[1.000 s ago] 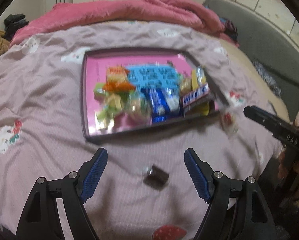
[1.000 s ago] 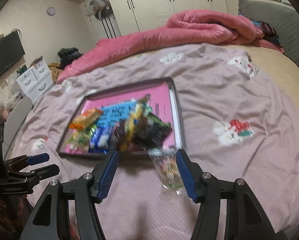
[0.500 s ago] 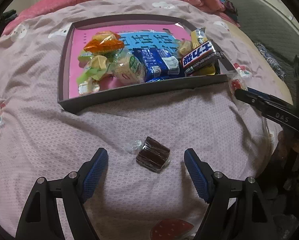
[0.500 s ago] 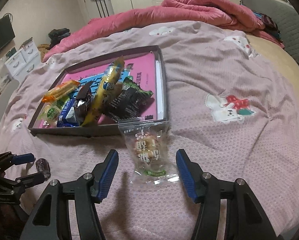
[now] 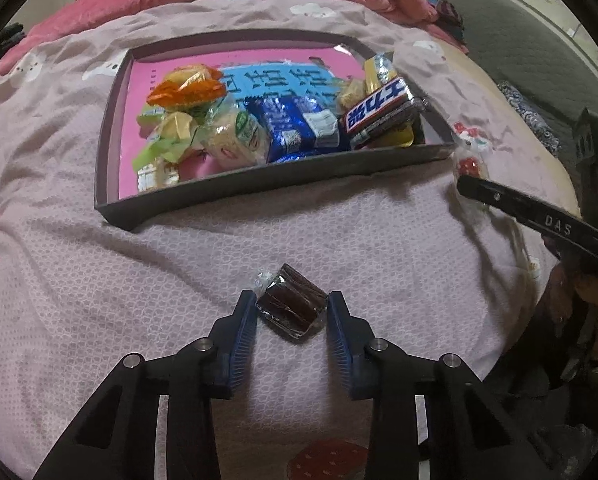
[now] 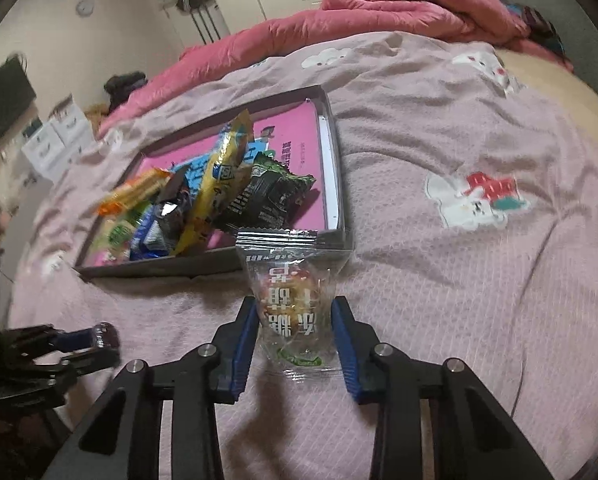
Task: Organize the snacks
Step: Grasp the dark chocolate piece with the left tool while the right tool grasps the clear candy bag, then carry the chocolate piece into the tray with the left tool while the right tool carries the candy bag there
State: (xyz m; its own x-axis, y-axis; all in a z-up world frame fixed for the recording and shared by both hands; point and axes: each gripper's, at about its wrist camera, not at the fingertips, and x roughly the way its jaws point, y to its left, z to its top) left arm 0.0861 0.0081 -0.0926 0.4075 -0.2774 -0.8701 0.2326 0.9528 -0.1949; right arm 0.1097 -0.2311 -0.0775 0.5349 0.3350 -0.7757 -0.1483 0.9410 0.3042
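Note:
A dark tray [image 5: 259, 186] with a pink bottom holds several wrapped snacks on the bed; it also shows in the right wrist view [image 6: 167, 266]. My left gripper [image 5: 292, 312] is closed onto a dark brown wrapped candy [image 5: 292, 306] lying on the bedspread in front of the tray. My right gripper [image 6: 295, 322] is closed onto a clear snack packet [image 6: 293, 300] just before the tray's near right corner. The left gripper with its candy shows at the right wrist view's left edge [image 6: 95, 338].
The pink-grey bedspread [image 5: 79, 280] covers the bed. A pink duvet [image 6: 379, 12] is bunched at the far side. A grey sofa [image 5: 539, 40] stands to the right; drawers [image 6: 59, 136] and wardrobes stand behind.
Both grippers moved forward and down and closed, the left around the brown candy and the right around the clear packet. Both were wide open before.

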